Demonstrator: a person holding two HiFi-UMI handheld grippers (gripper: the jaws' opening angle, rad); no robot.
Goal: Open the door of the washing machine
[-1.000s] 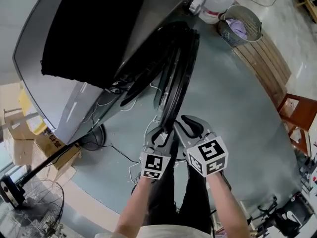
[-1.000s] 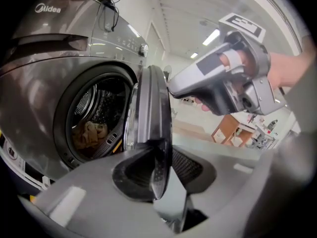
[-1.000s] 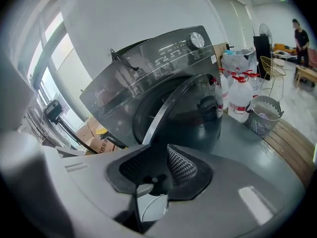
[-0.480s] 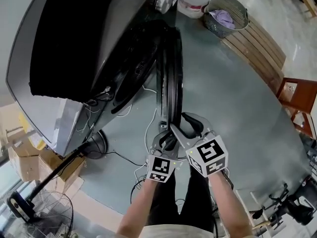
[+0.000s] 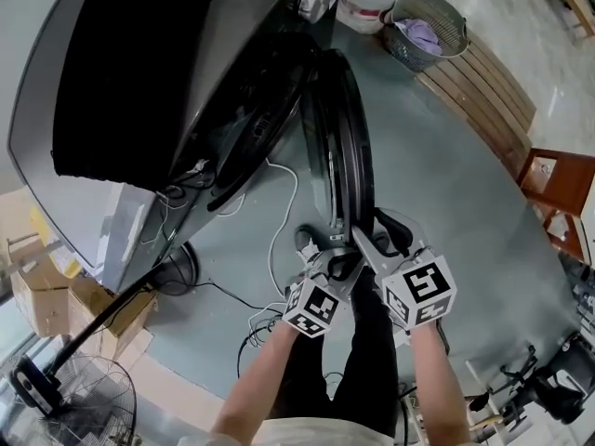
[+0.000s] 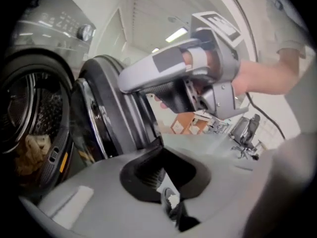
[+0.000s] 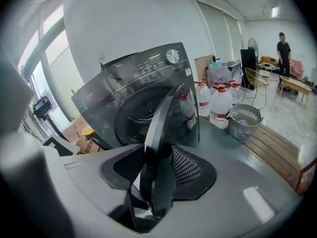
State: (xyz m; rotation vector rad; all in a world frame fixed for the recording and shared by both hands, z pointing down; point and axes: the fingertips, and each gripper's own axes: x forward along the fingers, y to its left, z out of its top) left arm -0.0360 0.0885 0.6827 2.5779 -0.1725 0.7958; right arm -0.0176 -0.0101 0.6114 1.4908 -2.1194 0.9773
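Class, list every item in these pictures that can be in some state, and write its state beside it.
Washing machine door, open, swung out from the drum.
Drum, exposed, with laundry inside.
Left gripper, fingers closed to a slit, empty; they have just been closing.
Right gripper, fingers wide apart either side of the door's edge; they have just been opening.
Wire basket, holding purple cloth.
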